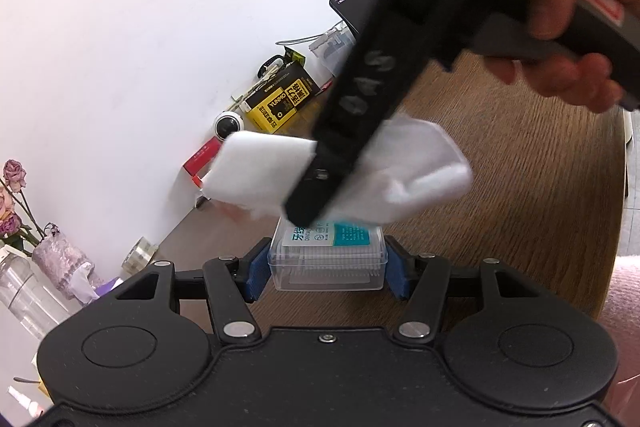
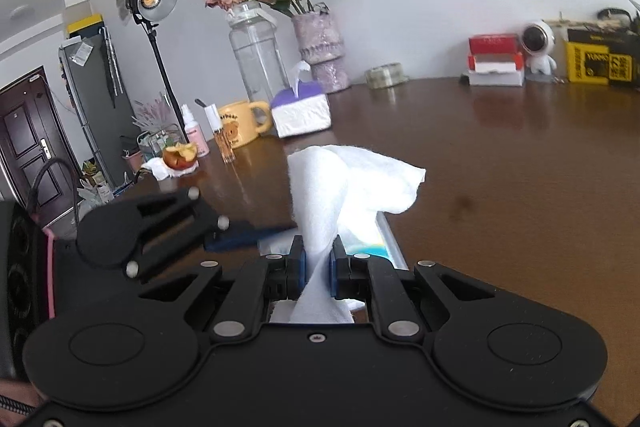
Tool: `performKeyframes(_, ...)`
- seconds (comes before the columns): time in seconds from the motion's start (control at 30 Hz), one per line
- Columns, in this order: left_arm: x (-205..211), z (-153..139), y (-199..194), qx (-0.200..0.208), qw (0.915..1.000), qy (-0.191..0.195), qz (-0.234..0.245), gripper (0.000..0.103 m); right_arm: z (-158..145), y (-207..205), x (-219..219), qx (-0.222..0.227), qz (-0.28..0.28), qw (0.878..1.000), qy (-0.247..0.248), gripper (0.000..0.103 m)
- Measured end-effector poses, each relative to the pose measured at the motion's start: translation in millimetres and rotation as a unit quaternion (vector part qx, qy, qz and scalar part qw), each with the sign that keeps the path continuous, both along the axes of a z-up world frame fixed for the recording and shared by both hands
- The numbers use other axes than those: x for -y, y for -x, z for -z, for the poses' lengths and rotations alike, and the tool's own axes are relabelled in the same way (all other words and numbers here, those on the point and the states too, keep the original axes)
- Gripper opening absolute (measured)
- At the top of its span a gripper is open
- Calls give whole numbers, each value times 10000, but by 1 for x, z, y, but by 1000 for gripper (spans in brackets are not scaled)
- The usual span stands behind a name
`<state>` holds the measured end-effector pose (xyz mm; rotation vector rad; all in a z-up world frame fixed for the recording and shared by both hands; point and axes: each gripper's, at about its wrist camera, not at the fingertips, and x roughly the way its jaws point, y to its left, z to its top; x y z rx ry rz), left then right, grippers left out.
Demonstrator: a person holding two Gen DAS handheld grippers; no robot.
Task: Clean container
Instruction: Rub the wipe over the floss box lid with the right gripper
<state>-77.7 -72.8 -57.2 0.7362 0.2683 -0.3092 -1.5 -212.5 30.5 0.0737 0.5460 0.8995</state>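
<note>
A clear plastic container [image 1: 328, 263] with a white and teal label is clamped between the blue pads of my left gripper [image 1: 326, 269], just above the brown table. My right gripper [image 2: 318, 267] is shut on a white cloth [image 2: 348, 183]. In the left wrist view the right gripper [image 1: 308, 215] comes down from the upper right and presses the cloth [image 1: 416, 167] onto the far top of the container. In the right wrist view the container [image 2: 384, 247] shows only as a clear edge under the cloth, with the left gripper [image 2: 240, 239] at its left.
Along the wall stand a yellow box [image 1: 280, 99], a small white camera [image 1: 226, 125], a red box [image 1: 202, 157], a tape roll [image 1: 140, 253] and a vase of roses [image 2: 320, 47]. A tissue box [image 2: 300, 111], yellow mug [image 2: 240, 123], bitten apple [image 2: 180, 155] and glass jar [image 2: 256, 55] stand on the table.
</note>
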Motion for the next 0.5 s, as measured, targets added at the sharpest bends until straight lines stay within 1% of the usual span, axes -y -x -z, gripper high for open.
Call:
performKeyframes(0.2, -1, 1, -2, -4, 10000, 3, -3, 57, 0, -5, 1, 10, 76, 10000, -24, 12)
performKeyframes(0.5, -4, 1, -5, 8, 10000, -3, -7, 57, 18, 3, 27, -265, 367, 9990, -11, 12)
